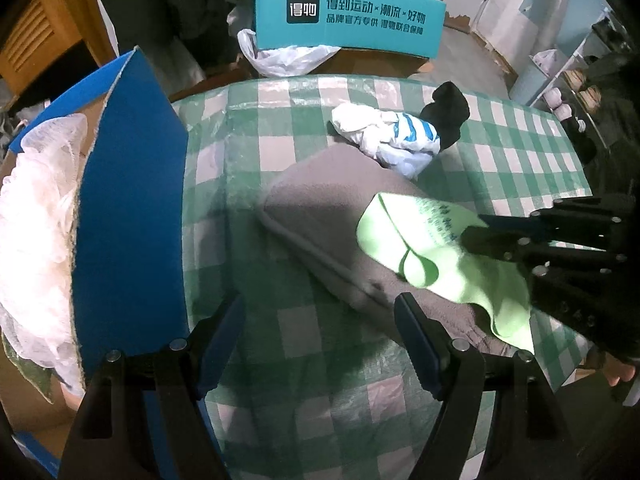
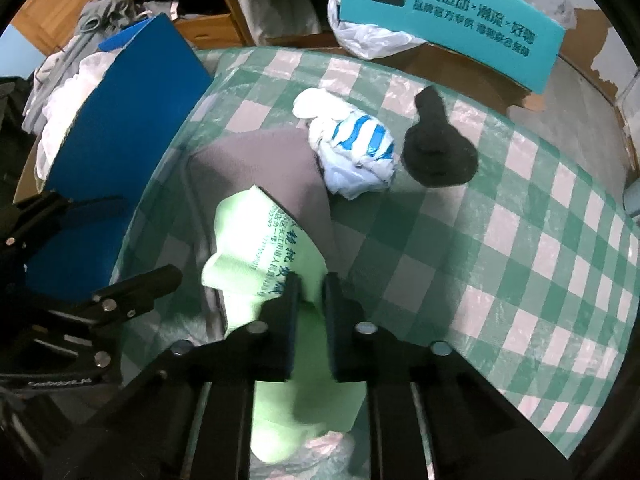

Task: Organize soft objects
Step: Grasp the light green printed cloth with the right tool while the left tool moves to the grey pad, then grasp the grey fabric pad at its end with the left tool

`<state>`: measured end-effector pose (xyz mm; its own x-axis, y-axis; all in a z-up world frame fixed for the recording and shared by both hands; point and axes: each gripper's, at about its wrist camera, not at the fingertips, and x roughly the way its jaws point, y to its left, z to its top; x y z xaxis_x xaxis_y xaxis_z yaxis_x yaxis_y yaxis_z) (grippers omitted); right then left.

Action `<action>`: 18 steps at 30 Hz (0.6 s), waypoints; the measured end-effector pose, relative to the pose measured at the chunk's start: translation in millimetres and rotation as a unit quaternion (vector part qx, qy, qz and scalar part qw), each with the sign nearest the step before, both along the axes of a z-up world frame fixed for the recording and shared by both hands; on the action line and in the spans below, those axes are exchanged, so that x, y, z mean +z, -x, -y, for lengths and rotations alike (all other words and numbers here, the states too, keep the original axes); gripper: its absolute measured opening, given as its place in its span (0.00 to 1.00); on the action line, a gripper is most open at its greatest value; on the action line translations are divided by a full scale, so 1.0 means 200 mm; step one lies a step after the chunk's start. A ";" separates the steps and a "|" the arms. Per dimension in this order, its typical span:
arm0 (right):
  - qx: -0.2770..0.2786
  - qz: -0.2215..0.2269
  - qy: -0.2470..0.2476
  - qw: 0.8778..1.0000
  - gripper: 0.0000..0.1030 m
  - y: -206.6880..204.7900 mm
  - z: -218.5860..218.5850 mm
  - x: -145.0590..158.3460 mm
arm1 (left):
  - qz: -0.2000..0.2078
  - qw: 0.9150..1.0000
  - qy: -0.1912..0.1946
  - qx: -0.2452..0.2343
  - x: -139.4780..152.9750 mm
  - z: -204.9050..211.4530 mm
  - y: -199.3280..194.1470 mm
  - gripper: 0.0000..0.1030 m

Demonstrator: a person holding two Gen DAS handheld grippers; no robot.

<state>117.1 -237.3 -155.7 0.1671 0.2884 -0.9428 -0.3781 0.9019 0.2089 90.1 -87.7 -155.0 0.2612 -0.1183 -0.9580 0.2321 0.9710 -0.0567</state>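
Observation:
A light green cloth with printed text (image 2: 256, 252) is pinched in my right gripper (image 2: 312, 284), which is shut on it and holds it over a grey cloth (image 2: 264, 160). In the left wrist view the green cloth (image 1: 424, 248) hangs from the right gripper (image 1: 476, 236) above the grey cloth (image 1: 332, 200). My left gripper (image 1: 320, 320) is open and empty, low over the table beside the grey cloth's edge. A white and blue striped bundle (image 1: 396, 136) (image 2: 356, 148) and a black sock (image 1: 448, 112) (image 2: 436, 148) lie farther back.
A blue cardboard box (image 1: 128, 208) (image 2: 120, 120) holding white mesh and cloths (image 1: 36, 216) stands at the table's left. The table has a green checked plastic cover (image 1: 520, 152) (image 2: 540, 240). A teal box (image 1: 348, 16) (image 2: 452, 4) and a plastic bag (image 1: 280, 54) sit behind the table.

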 end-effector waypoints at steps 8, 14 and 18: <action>-0.028 0.020 0.007 0.999 0.06 0.03 0.10 0.08 | -0.011 1.000 0.002 0.000 -0.02 0.03 0.00 0.76; -0.063 0.021 0.022 0.998 0.06 0.04 0.24 0.08 | -0.022 1.000 0.010 0.004 -0.03 0.07 -0.02 0.78; -0.087 0.019 0.043 0.995 0.06 0.04 0.34 0.06 | -0.035 0.999 0.020 0.012 -0.05 0.09 -0.03 0.79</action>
